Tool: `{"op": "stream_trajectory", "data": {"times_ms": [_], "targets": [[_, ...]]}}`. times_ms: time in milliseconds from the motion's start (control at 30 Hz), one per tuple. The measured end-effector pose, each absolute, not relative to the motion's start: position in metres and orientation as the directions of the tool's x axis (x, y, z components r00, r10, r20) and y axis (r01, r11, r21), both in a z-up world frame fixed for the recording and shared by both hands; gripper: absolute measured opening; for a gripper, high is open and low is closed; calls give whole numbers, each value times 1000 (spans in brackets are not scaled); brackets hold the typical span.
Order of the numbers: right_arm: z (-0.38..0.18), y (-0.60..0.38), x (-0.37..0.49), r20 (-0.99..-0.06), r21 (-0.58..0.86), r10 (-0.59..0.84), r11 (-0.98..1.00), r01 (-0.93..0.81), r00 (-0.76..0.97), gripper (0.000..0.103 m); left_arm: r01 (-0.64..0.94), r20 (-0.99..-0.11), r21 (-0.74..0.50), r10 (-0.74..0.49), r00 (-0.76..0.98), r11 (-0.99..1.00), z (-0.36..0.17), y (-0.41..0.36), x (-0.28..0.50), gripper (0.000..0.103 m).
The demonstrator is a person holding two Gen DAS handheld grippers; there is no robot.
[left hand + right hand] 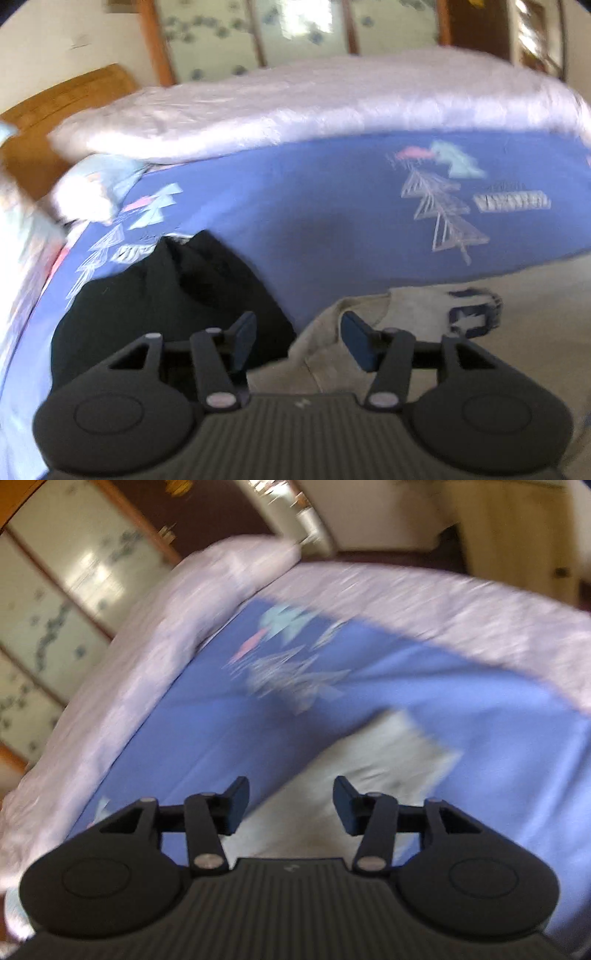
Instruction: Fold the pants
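Observation:
Beige pants lie on the blue bed sheet, with a dark blue patch near their waist at right. My left gripper is open and empty, hovering over the pants' left edge. In the right wrist view a beige pant leg stretches away over the sheet. My right gripper is open and empty above the near part of that leg. Both views are blurred.
A black garment lies on the sheet left of the pants. A folded white quilt runs along the far side of the bed. A patterned pillow and wooden headboard are at left.

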State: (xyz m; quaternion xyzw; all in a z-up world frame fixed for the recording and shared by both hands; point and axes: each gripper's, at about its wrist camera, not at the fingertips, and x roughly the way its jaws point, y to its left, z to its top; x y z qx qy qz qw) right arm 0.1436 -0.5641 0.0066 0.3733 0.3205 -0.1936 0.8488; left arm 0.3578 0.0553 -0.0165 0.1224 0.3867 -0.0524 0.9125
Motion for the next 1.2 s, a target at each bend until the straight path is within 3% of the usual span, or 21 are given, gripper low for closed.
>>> {"op": "stream_trajectory", "data": {"times_ms": [33, 100, 167, 233, 267, 300, 333, 367, 400, 433, 467, 500, 567, 867, 1200], "targets": [[3, -556, 154, -706, 496, -91, 644, 583, 702, 58, 222, -728, 187, -17, 685, 957, -22, 53, 368, 66], [-11, -550, 177, -755, 450, -107, 633, 630, 647, 62, 256, -723, 228, -13, 691, 939, -38, 44, 381, 92], [-24, -547, 194, -789, 388, -155, 626, 677, 595, 62, 302, -723, 255, -27, 691, 918, -56, 33, 389, 93], [-36, -549, 205, -803, 344, -208, 603, 720, 558, 63, 351, -747, 253, -49, 663, 901, -75, 22, 391, 83], [-43, -550, 213, -813, 328, -219, 593, 736, 539, 65, 386, -764, 243, -69, 642, 890, -85, 16, 392, 58], [-50, -551, 220, -826, 312, -218, 590, 745, 519, 68, 418, -778, 234, -89, 622, 878, -93, 11, 393, 43], [-56, -551, 227, -839, 288, -219, 596, 749, 498, 71, 424, -762, 242, -100, 640, 873, -95, 7, 389, 39], [-61, -550, 236, -843, 252, -236, 621, 742, 484, 75, 434, -757, 249, -106, 645, 866, -94, 5, 383, 26], [-61, -544, 242, -847, 201, -268, 637, 745, 458, 72, 444, -758, 244, -117, 642, 862, -94, 3, 381, 23], [-61, -539, 247, -849, 154, -302, 643, 750, 433, 64, 437, -754, 248, -111, 647, 864, -93, 2, 379, 22], [-60, -533, 250, -845, 102, -342, 652, 751, 411, 34, 435, -754, 251, -107, 648, 865, -93, 1, 378, 21], [-61, -534, 251, -839, 96, -349, 659, 746, 417, 18, 428, -751, 251, -105, 652, 868, -90, 1, 375, 20], [-58, -539, 242, -829, 149, -325, 656, 740, 455, 6, 407, -735, 248, -103, 670, 879, -82, 3, 369, 20], [10, -563, 125, -635, 512, -232, 587, 627, 736, 5, 379, -625, 193, -184, 759, 905, 4, 34, 270, 20], [18, -572, -85, -556, 706, -125, 450, 547, 822, 5, 365, -652, 113, -209, 729, 924, 16, 74, 89, 20]]}}
